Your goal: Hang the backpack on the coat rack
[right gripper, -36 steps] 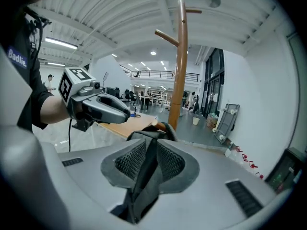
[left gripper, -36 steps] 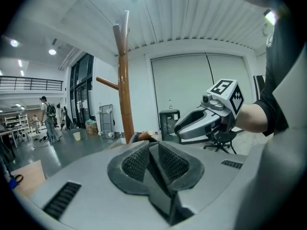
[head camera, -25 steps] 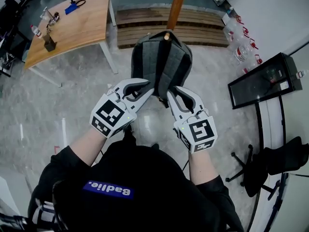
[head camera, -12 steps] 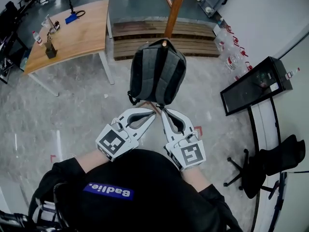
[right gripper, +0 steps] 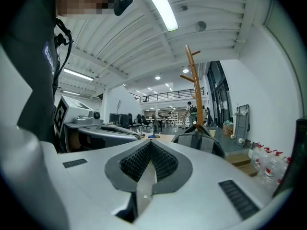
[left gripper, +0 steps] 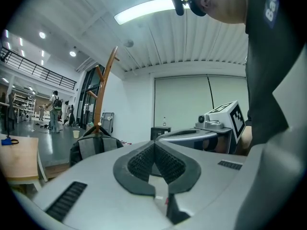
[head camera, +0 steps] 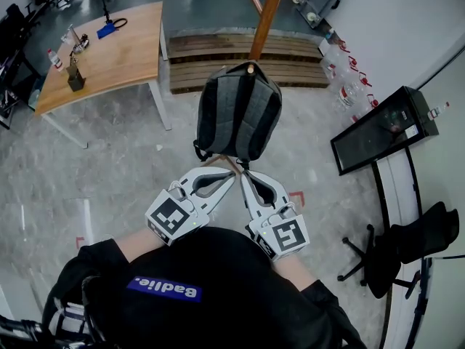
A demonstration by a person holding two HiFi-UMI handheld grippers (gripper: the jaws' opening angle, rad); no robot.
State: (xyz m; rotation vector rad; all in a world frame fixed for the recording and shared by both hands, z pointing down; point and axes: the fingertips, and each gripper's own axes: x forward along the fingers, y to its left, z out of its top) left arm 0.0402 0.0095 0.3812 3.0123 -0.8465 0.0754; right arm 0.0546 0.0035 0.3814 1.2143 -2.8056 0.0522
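A dark grey backpack hangs from a peg of the wooden coat rack, its top loop at the peg and its body hanging free above the floor. Both grippers sit below it, close to my chest and apart from the bag. The left gripper is shut with nothing in it, and so is the right gripper, their tips nearly touching each other. In the left gripper view the backpack and the rack stand beyond the closed left gripper. The right gripper view shows the backpack under the rack, past the closed right gripper.
A wooden table with small items stands at the back left. A slatted wooden platform lies behind the rack's foot. Water bottles and a black flat case are on the right, with an office chair at the lower right.
Both grippers have drawn back from the bottom of the backpack toward my body. The backpack stays hanging on the rack by itself.
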